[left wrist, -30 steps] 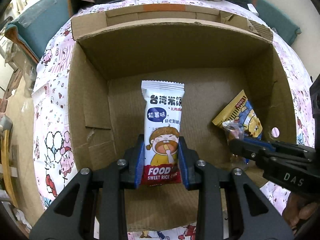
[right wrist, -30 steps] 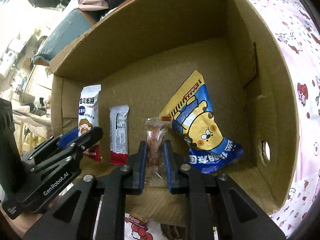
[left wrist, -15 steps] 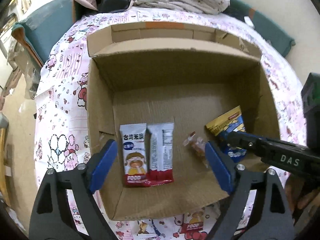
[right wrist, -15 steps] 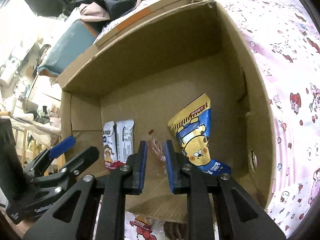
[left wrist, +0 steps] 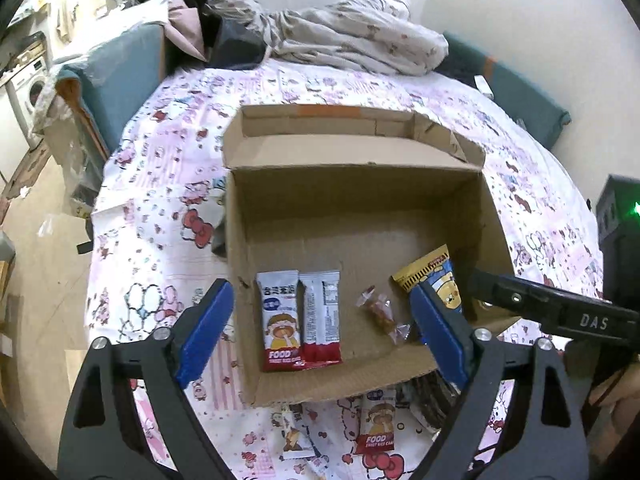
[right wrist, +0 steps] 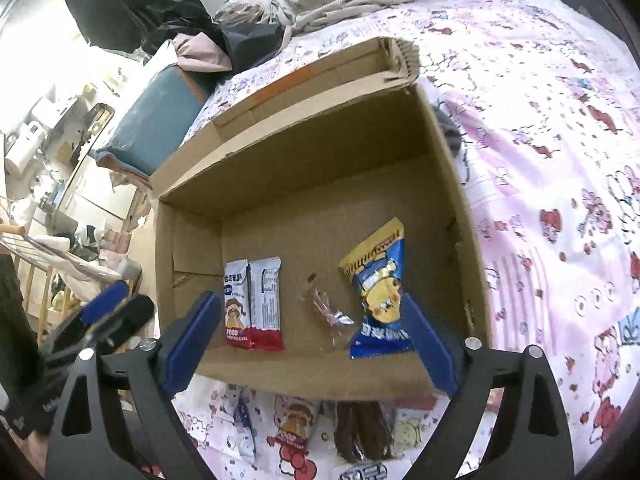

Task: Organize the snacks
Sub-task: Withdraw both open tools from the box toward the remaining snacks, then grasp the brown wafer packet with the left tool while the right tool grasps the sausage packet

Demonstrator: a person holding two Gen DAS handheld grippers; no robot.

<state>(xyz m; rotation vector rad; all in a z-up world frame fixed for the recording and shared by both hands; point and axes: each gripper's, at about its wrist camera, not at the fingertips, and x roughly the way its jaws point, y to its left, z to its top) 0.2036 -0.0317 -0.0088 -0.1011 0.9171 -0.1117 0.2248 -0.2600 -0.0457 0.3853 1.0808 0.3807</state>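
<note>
Left wrist view shows the left gripper (left wrist: 320, 322) with jaws wide and holding nothing above a cardboard box (left wrist: 352, 156) on a patterned bed sheet (left wrist: 160, 200). Inside lie two rice cake packets (left wrist: 300, 316) side by side at near left, a small wrapped candy (left wrist: 382, 312) in the middle, and a blue-yellow snack bag (right wrist: 380, 288) at right. Right gripper (right wrist: 312, 340) jaws likewise spread wide, empty.

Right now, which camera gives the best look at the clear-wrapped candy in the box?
The left wrist view: the candy lies unblocked on the box floor, and its brown filling and twisted ends stand out. The right wrist view shows it too, but paler and harder to make out against the cardboard.
</note>
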